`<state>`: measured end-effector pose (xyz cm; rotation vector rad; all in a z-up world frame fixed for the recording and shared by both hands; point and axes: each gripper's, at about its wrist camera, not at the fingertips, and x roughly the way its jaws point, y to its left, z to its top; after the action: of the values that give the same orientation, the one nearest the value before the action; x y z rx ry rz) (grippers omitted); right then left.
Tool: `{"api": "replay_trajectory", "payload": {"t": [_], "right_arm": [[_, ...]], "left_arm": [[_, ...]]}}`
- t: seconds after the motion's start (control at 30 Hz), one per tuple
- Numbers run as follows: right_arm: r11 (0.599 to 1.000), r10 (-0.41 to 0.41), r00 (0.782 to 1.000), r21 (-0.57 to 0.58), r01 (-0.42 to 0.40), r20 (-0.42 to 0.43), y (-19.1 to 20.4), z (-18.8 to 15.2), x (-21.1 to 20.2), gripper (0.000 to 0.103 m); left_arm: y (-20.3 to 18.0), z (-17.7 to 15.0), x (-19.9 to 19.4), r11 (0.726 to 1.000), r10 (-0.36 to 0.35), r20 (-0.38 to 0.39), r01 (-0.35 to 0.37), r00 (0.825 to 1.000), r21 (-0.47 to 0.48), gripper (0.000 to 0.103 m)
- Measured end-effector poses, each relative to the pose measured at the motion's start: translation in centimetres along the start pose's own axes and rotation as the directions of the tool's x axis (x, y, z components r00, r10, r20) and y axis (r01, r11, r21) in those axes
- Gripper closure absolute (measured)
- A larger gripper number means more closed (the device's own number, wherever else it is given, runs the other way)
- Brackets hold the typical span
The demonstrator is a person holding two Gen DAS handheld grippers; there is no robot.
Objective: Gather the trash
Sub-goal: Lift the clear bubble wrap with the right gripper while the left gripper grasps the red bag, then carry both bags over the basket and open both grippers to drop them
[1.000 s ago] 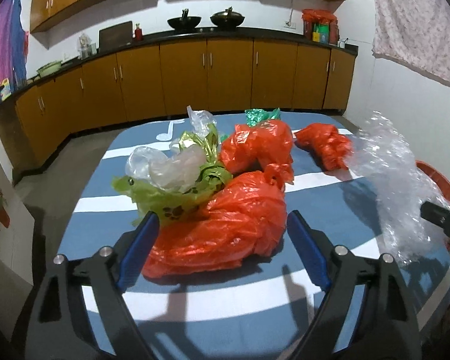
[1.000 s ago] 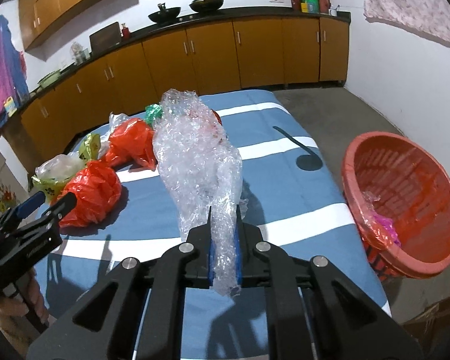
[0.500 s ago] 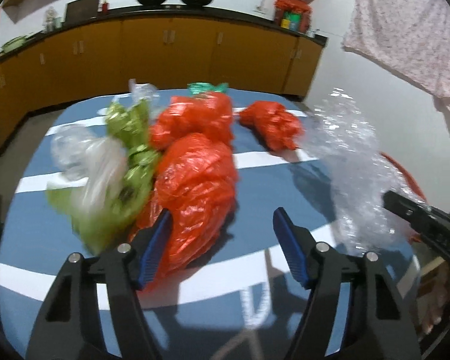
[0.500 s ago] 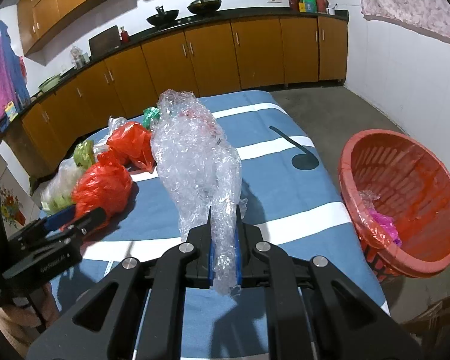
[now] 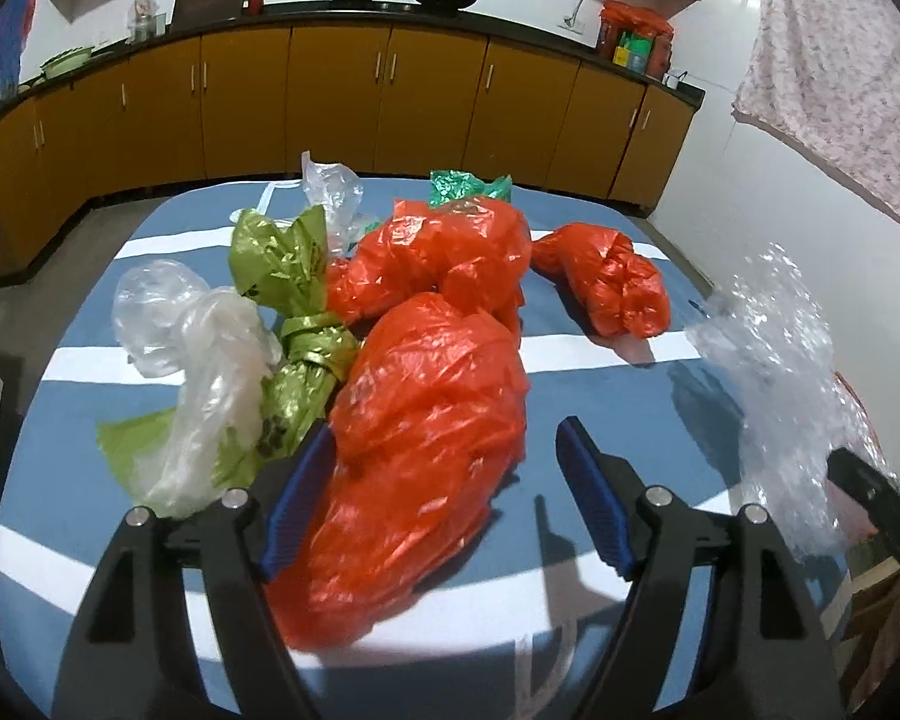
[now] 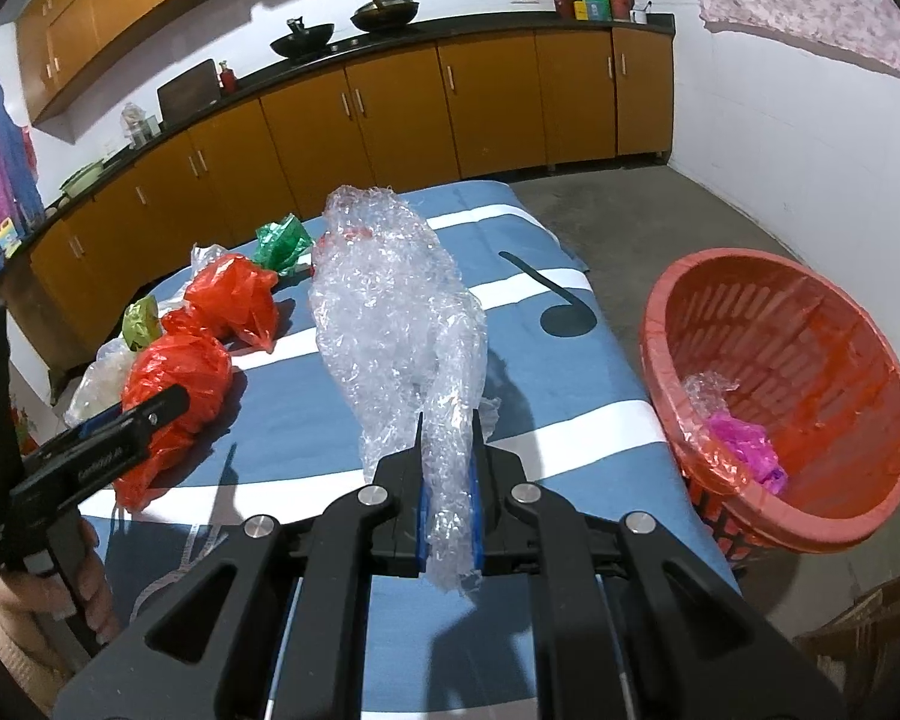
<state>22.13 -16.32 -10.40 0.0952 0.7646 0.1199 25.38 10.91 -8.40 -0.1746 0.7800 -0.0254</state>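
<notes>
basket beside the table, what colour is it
The basket is orange-red, with slatted walls; it shows best in the right wrist view.

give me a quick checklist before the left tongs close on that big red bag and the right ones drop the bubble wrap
1. Right tongs shut on the bubble wrap: ok, wrap pinched between the blue pads.
2. Left tongs open wide enough: ok.
3. Nearest red bag between the left fingers: ok, left pad beside the bag, right pad apart from it.
4. Green bag clear of the left grasp: cannot tell, it lies right against the red bag.
5. Red basket has room: ok, only a little pink and clear plastic inside.
6. Bubble wrap over the basket: not ok, it hangs above the blue striped tabletop.
</notes>
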Motion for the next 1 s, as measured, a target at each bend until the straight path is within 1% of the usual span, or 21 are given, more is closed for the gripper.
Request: {"api": "replay_trajectory", "payload": {"t": [0.07,0.13,0.17,0.23,0.33,0.43,0.63,0.77,1.0], "right_arm": [[1.000,-0.003,1.000,0.006,0.003,-0.003,-0.2,0.0,0.0,0.093],[1.000,-0.007,1.000,0.011,0.007,-0.005,-0.4,-0.1,-0.1,0.093],[1.000,-0.008,1.000,0.013,0.008,-0.005,-0.5,-0.1,-0.1,0.093],[1.000,-0.011,1.000,0.016,0.011,-0.004,-0.6,0.0,-0.3,0.093],[1.000,-0.013,1.000,0.021,0.013,0.000,-0.9,-0.1,-0.6,0.093],[1.000,-0.012,1.000,0.028,0.012,0.004,-1.1,-0.1,-0.8,0.093],[0.999,-0.013,1.000,0.043,0.012,0.023,-1.6,-0.2,-1.9,0.093],[0.999,-0.014,0.999,0.053,0.012,0.041,-2.0,-0.1,-2.6,0.093],[0.997,-0.031,0.997,0.077,0.026,0.077,-3.4,0.2,-4.3,0.093]], "left_arm": [[-0.3,0.3,0.6,1.000,-0.001,-0.010,0.001,1.000,0.004,0.035],[-0.7,0.5,1.2,1.000,-0.005,-0.023,0.006,1.000,0.013,0.044],[-0.9,0.6,1.4,1.000,-0.006,-0.026,0.006,1.000,0.019,0.046],[-1.3,0.5,1.7,0.999,-0.008,-0.033,0.010,0.999,0.034,0.058],[-2.2,0.3,1.9,0.998,-0.015,-0.035,0.017,0.999,0.059,0.067],[-2.7,0.1,1.5,0.997,-0.021,-0.026,0.023,0.999,0.074,0.072],[-2.9,-0.3,0.1,0.996,-0.040,-0.006,0.041,0.999,0.075,0.074],[-3.1,-0.4,-1.6,0.996,-0.070,0.021,0.068,0.997,0.065,0.074],[-5.0,-0.2,-4.1,0.989,-0.117,0.060,0.111,0.991,0.097,0.074]]}}
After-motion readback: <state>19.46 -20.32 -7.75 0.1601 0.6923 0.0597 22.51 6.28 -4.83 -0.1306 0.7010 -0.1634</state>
